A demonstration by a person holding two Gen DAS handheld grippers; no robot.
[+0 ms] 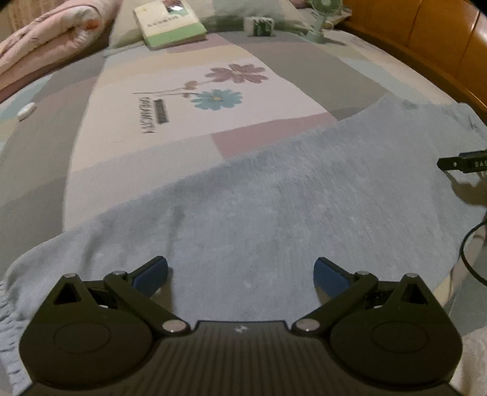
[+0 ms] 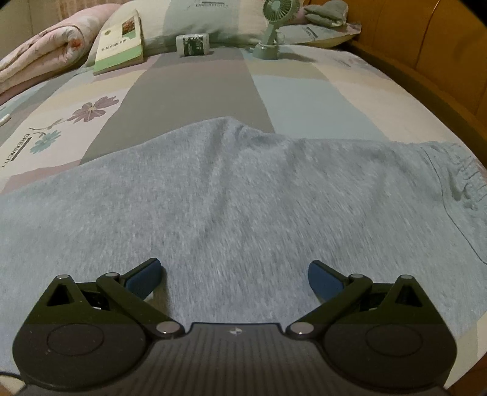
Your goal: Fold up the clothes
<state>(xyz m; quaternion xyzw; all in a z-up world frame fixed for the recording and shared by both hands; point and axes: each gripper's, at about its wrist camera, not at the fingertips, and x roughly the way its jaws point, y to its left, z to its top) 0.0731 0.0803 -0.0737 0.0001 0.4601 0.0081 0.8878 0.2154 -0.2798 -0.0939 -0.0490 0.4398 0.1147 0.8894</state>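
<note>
grey-blue garment laid flat across patterned bedsheet, w/ both claws hovering low over its near edge.
left gripper & right gripper each spread wide, gripping nothing, likely lining up a first fold. counted: 1 garment, 2 grippers, 1 book, 1 fan.

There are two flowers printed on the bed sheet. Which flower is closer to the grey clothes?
The blue flower. It sits lower on the sheet, nearer the grey garment; the purple flower is farther up toward the book.
</note>
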